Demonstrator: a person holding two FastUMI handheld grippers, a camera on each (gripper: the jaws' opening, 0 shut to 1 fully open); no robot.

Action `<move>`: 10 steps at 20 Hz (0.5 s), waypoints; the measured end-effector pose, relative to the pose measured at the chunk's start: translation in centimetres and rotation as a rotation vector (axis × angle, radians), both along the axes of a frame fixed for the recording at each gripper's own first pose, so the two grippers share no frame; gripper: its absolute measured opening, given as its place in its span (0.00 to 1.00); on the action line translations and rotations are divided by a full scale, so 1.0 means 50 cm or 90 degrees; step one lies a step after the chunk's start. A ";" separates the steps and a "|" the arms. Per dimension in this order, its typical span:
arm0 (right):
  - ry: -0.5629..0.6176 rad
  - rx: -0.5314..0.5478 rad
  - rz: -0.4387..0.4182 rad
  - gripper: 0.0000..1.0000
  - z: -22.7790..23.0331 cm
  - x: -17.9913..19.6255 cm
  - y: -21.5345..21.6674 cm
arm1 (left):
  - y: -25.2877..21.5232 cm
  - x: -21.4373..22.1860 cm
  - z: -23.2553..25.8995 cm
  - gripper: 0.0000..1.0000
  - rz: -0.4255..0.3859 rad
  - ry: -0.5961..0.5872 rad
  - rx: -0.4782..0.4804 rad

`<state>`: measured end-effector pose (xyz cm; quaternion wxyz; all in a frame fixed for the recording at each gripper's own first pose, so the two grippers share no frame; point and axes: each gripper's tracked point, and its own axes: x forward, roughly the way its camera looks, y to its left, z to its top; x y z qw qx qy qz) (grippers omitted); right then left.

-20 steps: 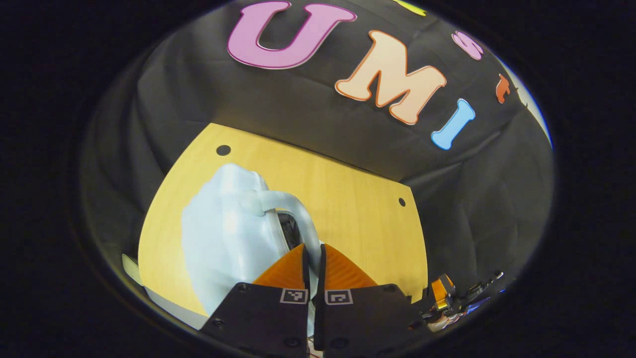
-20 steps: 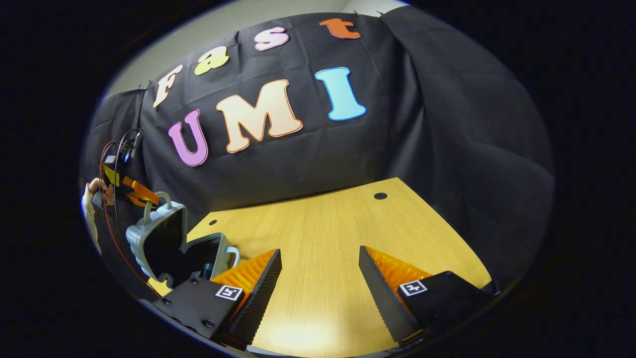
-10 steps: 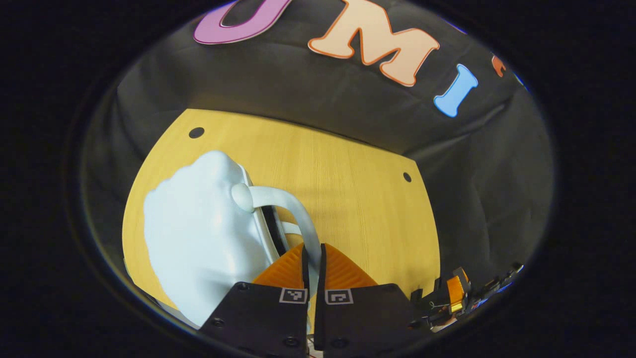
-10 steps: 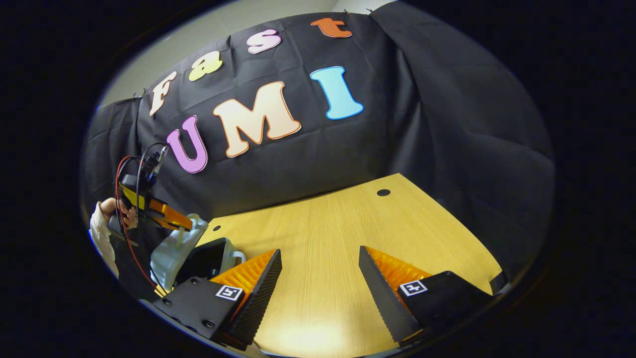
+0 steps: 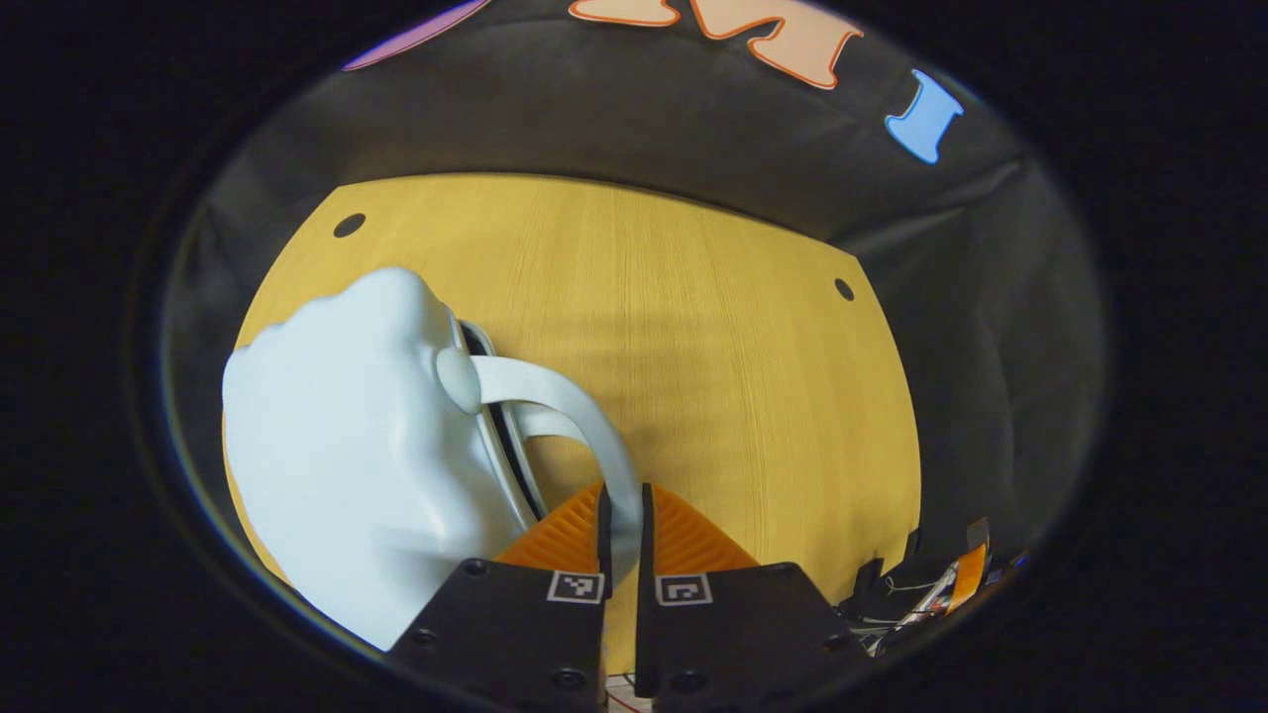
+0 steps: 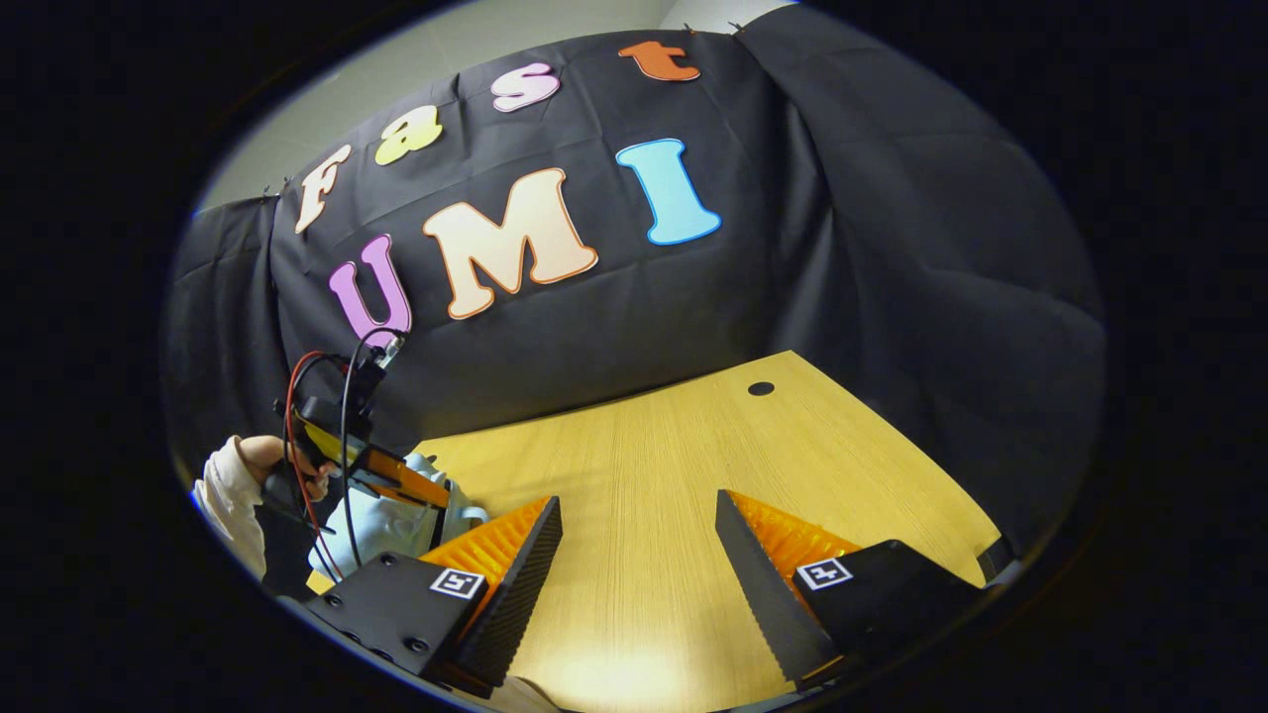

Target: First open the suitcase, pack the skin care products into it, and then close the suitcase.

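A: On the table's [image 5: 693, 327] left side, your left gripper [image 5: 622, 510] pinches the case's [image 5: 347, 446] handle [image 5: 555, 391], fingers nearly together with only the strap between them. The lid is almost down; a thin dark gap runs along the seam.

B: Noted. Products?

A: Cannot tell. The interior is hidden by the lid, so you can't confirm from here that they are packed. By the task order, I judge this as the closing step.

B: Risks?

A: Three, as I read it. You hold the lid by a thin curved strap, so it may slip between the fingers and let the lid drop. The case is light plastic near the table's edge; a sideways push could slide it off. If anything inside stands proud, the lid will stop short of the seam.

B: And to the right?

A: Your right gripper [image 6: 639, 540] hangs over bare wood, well apart from the case, fingers spread wide, holding nothing. It isn't bracing the case, which adds to the sliding risk.

B: What differs between views?

A: The left gripper view gives the seam and the pinch on the handle close up. The right gripper view gives what that one lacks: your hand [image 6: 282, 465] on the left gripper [image 6: 396, 480], its cables, and how it sits above the case [image 6: 386, 520] at the table's left.
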<state>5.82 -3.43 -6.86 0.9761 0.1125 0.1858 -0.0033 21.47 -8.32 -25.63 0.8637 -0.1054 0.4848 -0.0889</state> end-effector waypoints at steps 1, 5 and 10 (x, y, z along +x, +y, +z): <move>0.001 -0.001 -0.002 0.98 -0.001 -0.003 -0.002 | -0.001 0.002 -0.001 0.08 0.004 0.000 -0.003; 0.004 0.001 -0.001 0.98 -0.006 0.002 0.000 | -0.003 -0.003 0.014 0.47 0.009 -0.015 0.002; 0.008 -0.004 0.017 0.98 -0.013 0.010 0.018 | -0.015 -0.024 0.045 0.95 0.024 -0.054 0.004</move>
